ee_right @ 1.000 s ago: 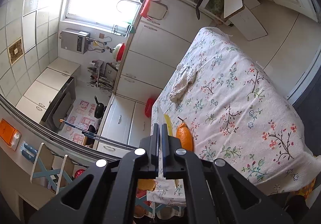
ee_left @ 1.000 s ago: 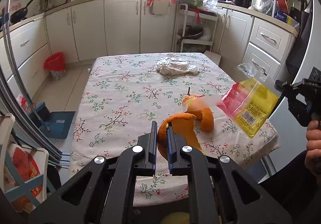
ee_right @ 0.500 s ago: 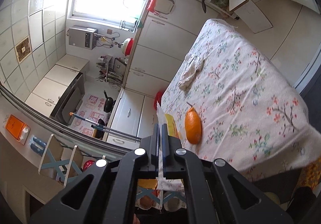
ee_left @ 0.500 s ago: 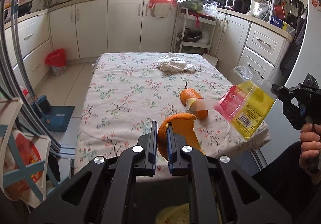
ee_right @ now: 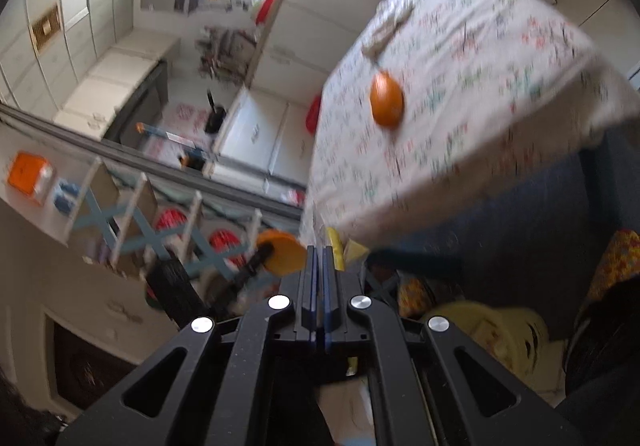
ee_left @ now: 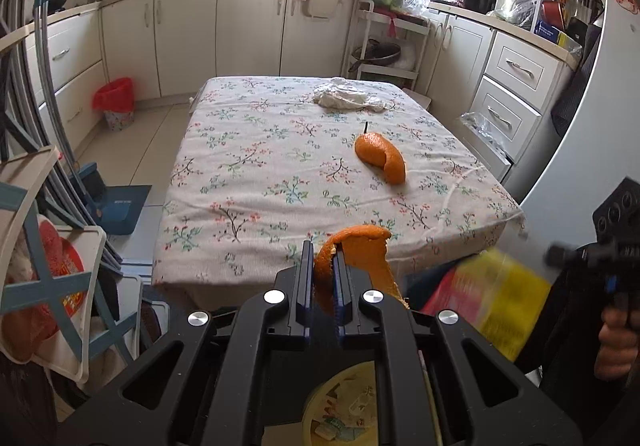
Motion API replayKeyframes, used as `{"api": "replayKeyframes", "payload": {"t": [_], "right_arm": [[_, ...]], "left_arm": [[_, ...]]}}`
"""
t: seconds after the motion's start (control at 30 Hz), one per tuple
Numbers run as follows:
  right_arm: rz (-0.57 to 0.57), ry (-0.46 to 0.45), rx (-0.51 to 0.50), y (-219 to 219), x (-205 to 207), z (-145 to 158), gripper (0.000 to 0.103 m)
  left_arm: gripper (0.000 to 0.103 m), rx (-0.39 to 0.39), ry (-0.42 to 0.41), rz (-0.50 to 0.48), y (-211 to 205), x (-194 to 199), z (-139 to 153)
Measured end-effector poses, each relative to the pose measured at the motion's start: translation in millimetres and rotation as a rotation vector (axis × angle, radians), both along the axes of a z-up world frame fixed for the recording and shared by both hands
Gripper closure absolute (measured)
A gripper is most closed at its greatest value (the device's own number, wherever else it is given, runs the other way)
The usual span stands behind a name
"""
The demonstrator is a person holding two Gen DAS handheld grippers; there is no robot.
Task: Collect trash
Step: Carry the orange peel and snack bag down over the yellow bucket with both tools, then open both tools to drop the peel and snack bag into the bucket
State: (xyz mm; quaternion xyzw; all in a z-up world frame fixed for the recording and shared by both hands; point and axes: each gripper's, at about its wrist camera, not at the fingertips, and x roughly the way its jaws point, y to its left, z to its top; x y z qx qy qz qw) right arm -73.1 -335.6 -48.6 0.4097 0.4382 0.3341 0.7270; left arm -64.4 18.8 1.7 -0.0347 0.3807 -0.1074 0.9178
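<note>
My left gripper (ee_left: 323,250) is shut on a curled strip of orange peel (ee_left: 360,246), held just off the near edge of the flowered table (ee_left: 248,182). A second piece of orange peel (ee_left: 380,158) lies on the cloth right of centre, also seen as the table peel (ee_right: 386,98) in the right wrist view. My right gripper (ee_right: 320,249) is shut on a thin yellow and red wrapper (ee_left: 500,302), which hangs blurred below the table's right corner. A crumpled white tissue (ee_left: 344,98) lies at the far side. The left gripper's peel (ee_right: 280,250) shows beside my right fingers.
A yellow round bin (ee_left: 352,406) sits under my left gripper and appears as the yellow bin (ee_right: 480,322) low right. A red waste basket (ee_left: 114,102) and a blue dustpan (ee_left: 120,202) stand on the floor left. A folding rack (ee_left: 48,266) crowds the near left.
Both grippers have drawn back from over the table to its near edge. The wrapper has dropped from beside the table peel to below the table's corner. The right view has tilted downward.
</note>
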Motion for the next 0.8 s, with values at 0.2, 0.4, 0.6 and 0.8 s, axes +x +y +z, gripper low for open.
{"api": "replayKeyframes", "payload": {"t": [0.2,0.4,0.6,0.8], "right_arm": [[0.187,0.071,-0.243,51,-15,-26,0.100],[0.227,0.120,-0.347,63,-14,-37,0.060],[0.198,0.112,-0.354,58,-17,-40,0.056],[0.098,0.133,-0.296,39,-16,-41,0.047]], "left_arm": [[0.095,-0.006,0.022,-0.012,1,-11,-6],[0.095,0.014,0.052,-0.071,-9,-21,-14],[0.095,0.045,0.102,-0.155,-24,-27,-26],[0.095,0.112,0.230,-0.322,-56,-34,-55]]}}
